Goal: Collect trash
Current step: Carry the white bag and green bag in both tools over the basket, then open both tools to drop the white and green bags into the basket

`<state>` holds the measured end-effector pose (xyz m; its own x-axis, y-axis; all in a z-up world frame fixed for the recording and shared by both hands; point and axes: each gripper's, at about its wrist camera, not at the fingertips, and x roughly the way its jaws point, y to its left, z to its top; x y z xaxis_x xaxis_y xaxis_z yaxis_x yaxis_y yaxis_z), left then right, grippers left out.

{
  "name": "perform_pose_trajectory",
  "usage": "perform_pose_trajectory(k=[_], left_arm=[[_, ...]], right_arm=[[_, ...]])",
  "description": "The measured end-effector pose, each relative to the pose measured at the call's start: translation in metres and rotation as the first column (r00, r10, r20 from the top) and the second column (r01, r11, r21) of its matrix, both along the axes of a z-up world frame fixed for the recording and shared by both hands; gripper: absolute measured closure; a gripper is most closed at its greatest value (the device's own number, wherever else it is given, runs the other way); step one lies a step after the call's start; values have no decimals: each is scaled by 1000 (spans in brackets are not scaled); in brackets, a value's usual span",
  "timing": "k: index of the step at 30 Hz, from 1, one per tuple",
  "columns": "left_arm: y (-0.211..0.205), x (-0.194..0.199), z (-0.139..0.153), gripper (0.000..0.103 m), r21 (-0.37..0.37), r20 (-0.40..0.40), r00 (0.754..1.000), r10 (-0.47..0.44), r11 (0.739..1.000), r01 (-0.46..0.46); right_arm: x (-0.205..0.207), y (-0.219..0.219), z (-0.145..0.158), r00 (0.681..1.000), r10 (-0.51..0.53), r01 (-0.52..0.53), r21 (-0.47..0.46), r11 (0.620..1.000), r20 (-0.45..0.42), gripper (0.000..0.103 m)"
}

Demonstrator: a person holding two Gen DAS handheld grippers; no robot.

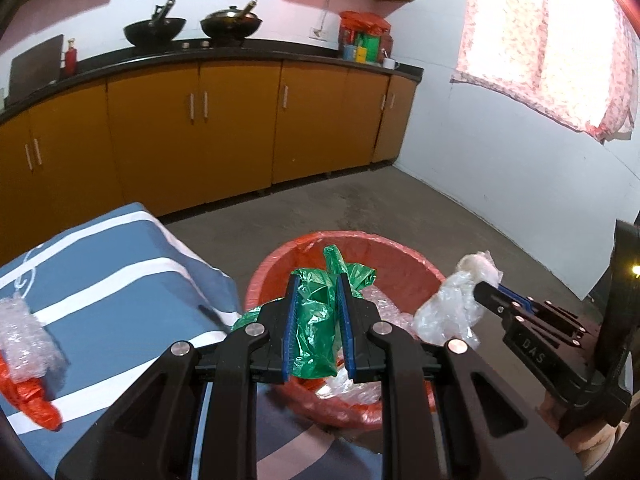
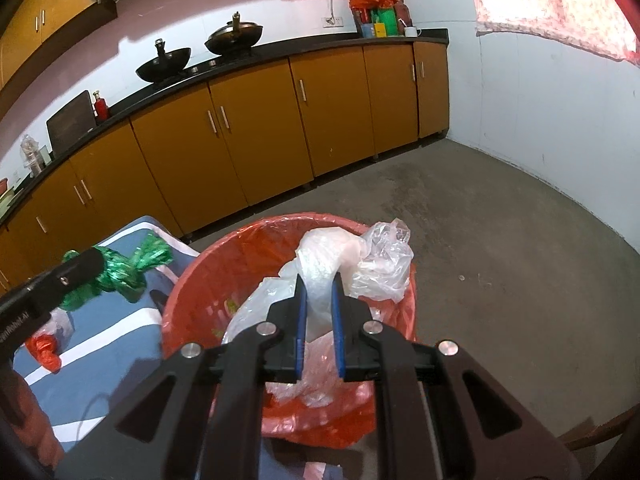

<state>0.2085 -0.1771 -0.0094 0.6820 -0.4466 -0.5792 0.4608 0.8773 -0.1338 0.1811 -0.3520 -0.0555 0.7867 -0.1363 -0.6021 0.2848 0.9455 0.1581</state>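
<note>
A red basket lined with a red bag (image 1: pixel 416 256) (image 2: pixel 208 280) stands on the floor beside a blue striped bed. My left gripper (image 1: pixel 318 280) is shut on a crumpled green plastic bag (image 1: pixel 316 320) and holds it over the basket's near rim. It also shows at the left of the right wrist view (image 2: pixel 120 272). My right gripper (image 2: pixel 319 280) is shut on a clear plastic bag (image 2: pixel 360 256) over the basket, and shows in the left wrist view (image 1: pixel 486 290) with that bag (image 1: pixel 452 308). Clear plastic lies inside the basket.
A bubble-wrap piece (image 1: pixel 24 332) and a red plastic bag (image 1: pixel 32 400) (image 2: pixel 44 350) lie on the blue striped bedcover (image 1: pixel 120 280). Orange cabinets (image 1: pixel 200 128) with woks on a black counter line the far wall. The grey floor (image 2: pixel 500 260) runs right to a white wall.
</note>
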Motion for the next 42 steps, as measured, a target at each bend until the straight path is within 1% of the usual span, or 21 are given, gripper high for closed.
perform_pose_trajectory(k=[5,7,8,9,10,15,20,22,27,29,31,34,37,39,41,42], left_arm=[[-14,10,-11,84,-9,-29,999,-36,999,36],[-17,18,-17,80,-26,-67,997,-50,998,48],[-17,21,-19,76,-34,-81,995,-55,998,53],[-17,23,-22,65,-42,-98,993,-60,998,56],[-15,24,-25,58,-45,-103,993,-58,998,53],[-14,25,-30,57,-52,-120,991,-61,997,55],[-2,22,-30,56,-53,-119,992,-34,998,28],[7,21,-28,51,-51,-112,994,-17,999,12],[37,13,-21,46,-36,-79,996,42,998,-45],[55,6,-17,42,-27,-56,996,76,997,-77],[72,1,-15,40,-18,-32,993,110,994,-110],[103,-9,-10,38,-9,-4,986,167,986,-167],[139,-22,-7,36,12,33,969,244,970,-244],[167,-29,-7,35,32,50,951,304,951,-306],[196,-35,-9,34,49,61,927,370,926,-373],[213,-39,-11,33,56,67,909,412,908,-415]], right_arm=[[11,-5,-4,1000,4,-4,5,1000,10,90],[13,-8,-6,1000,8,-8,14,1000,13,84],[13,-9,-8,1000,9,-9,19,1000,16,83],[12,-11,-10,1000,12,-13,24,1000,18,77],[11,-13,-11,1000,9,-9,23,1000,17,74],[8,-20,-20,1000,-8,8,38,999,2,74],[7,-18,-21,1000,-16,16,35,999,-4,74],[7,-14,-20,1000,-15,15,38,999,-3,74],[10,2,-11,1000,19,-19,28,999,9,74],[10,11,-7,999,39,-39,26,999,16,73],[13,24,-3,997,67,-67,26,997,24,70],[18,49,2,993,118,-119,27,993,28,69],[22,78,3,983,179,-180,32,983,27,68],[24,98,3,975,220,-221,30,975,24,67],[27,125,2,961,275,-276,17,961,18,67],[26,133,2,956,292,-292,10,956,17,66]])
